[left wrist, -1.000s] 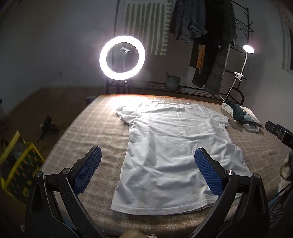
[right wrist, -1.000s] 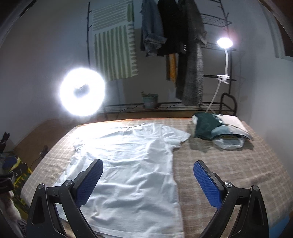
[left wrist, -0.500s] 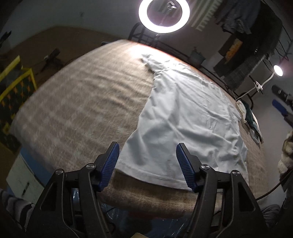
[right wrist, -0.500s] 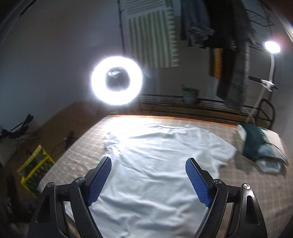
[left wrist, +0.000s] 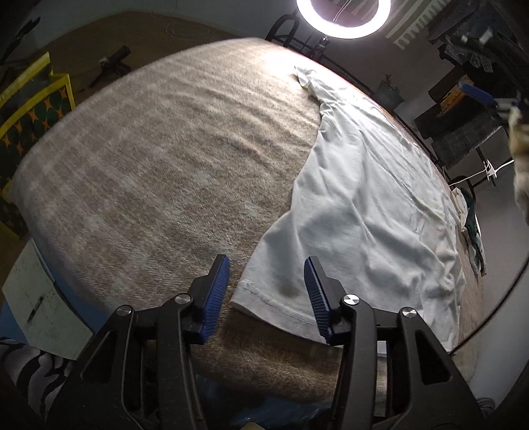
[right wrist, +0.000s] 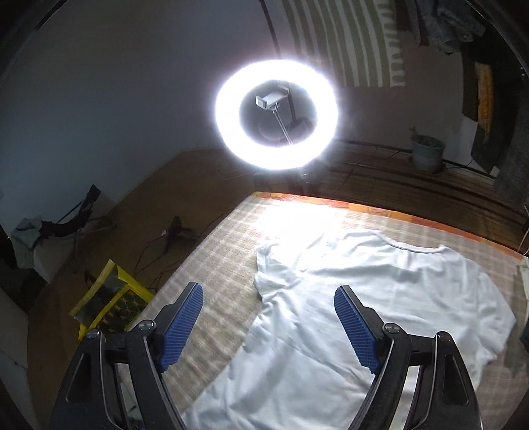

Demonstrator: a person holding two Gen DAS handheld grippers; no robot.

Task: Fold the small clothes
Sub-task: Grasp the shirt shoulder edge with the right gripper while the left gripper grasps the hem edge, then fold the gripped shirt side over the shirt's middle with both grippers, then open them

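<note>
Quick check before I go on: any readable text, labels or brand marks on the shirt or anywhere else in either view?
None readable.
T-shirt: plain white, no print or tag showing.
Yellow-edged bag: only a pattern of orange and green shapes, no letters.
White board beside the bed: dark smudges, too blurred to read.
Hanging cloth: stripes only.
Gripper pads: ridged blue, unmarked.

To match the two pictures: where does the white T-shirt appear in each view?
Left wrist: white T-shirt fills the right half, its hem corner between the closing left gripper pads.
Right wrist: lower right, under the right gripper.
Shared landmark: ring light.
</note>
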